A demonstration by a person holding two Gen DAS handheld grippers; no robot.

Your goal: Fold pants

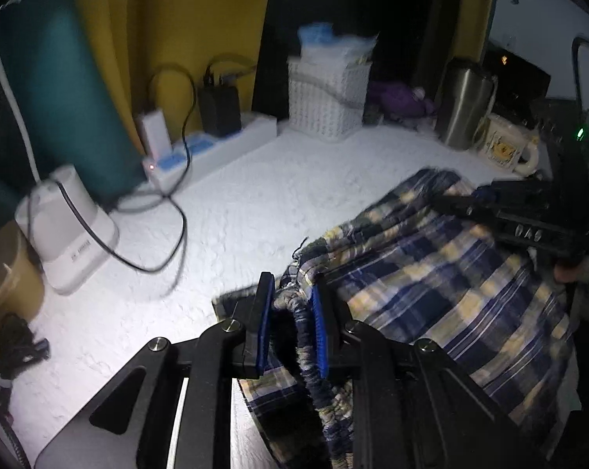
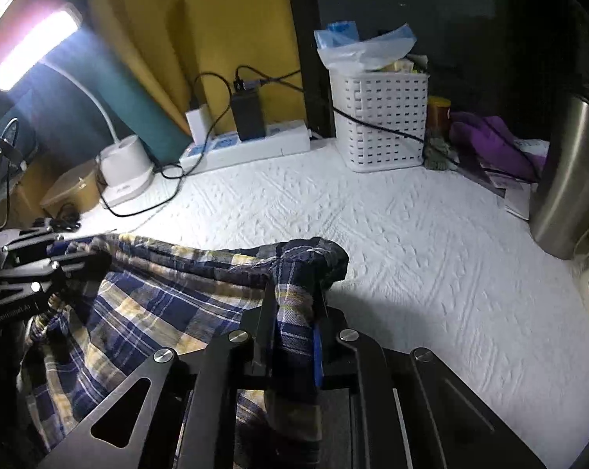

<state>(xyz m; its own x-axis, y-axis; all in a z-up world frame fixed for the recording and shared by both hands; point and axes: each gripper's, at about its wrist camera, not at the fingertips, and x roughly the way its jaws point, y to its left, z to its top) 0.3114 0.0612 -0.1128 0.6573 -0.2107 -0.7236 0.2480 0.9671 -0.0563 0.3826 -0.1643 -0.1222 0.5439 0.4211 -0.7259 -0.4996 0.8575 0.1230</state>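
The pants (image 1: 431,281) are blue, yellow and white plaid cloth, held up over the white quilted surface (image 1: 235,215). My left gripper (image 1: 292,293) is shut on a bunched edge of the pants with its gathered waistband. My right gripper (image 2: 296,297) is shut on another bunched edge of the pants (image 2: 157,297). The cloth hangs stretched between the two grippers. The right gripper also shows in the left wrist view (image 1: 505,211) at the right, and the left gripper shows in the right wrist view (image 2: 56,262) at the left.
At the back stand a white perforated basket (image 2: 380,121), a power strip with chargers and cables (image 2: 247,144), a white lamp base (image 2: 124,172) and a steel tumbler (image 2: 568,179). A mug (image 1: 505,148) stands at the right. Cables trail across the surface (image 1: 169,242).
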